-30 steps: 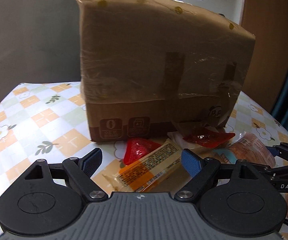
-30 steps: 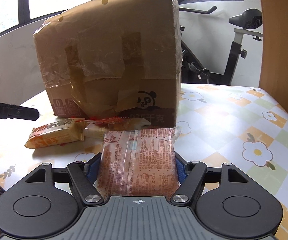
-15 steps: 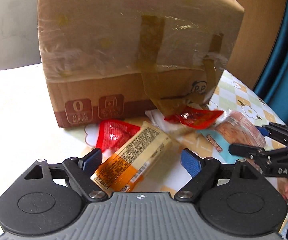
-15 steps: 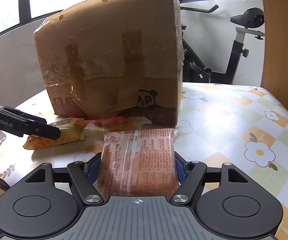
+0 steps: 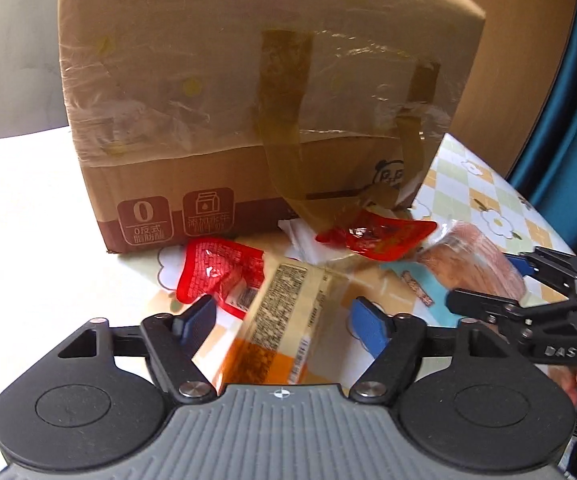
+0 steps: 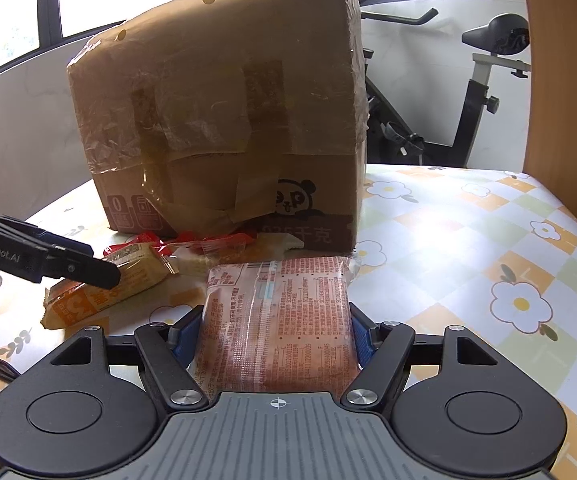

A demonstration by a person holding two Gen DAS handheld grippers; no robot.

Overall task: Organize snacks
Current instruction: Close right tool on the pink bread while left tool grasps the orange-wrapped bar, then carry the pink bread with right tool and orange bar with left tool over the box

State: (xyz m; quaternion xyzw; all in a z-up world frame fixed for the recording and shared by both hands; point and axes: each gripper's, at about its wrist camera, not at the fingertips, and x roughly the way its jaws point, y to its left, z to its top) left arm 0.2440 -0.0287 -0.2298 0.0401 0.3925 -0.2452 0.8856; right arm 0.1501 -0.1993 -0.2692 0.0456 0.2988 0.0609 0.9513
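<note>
A tall taped cardboard box stands on the flowered tablecloth; it also shows in the right wrist view. Snack packets lie at its foot. My left gripper is open, its fingers either side of a yellow-orange packet that lies on the table. Two red packets lie beyond it. My right gripper is shut on a pink-orange printed packet, which rests low over the table. The right gripper also shows at the right of the left wrist view. The yellow-orange packet shows in the right wrist view.
White wrappers lie under the red packets. An exercise bike stands behind the table. A wooden panel rises at the right, with a blue curtain beside it. The table edge curves round at the right.
My left gripper has moved forward and closer over the yellow-orange packet, which now lies between its open fingers. My right gripper has stayed still with its packet.
</note>
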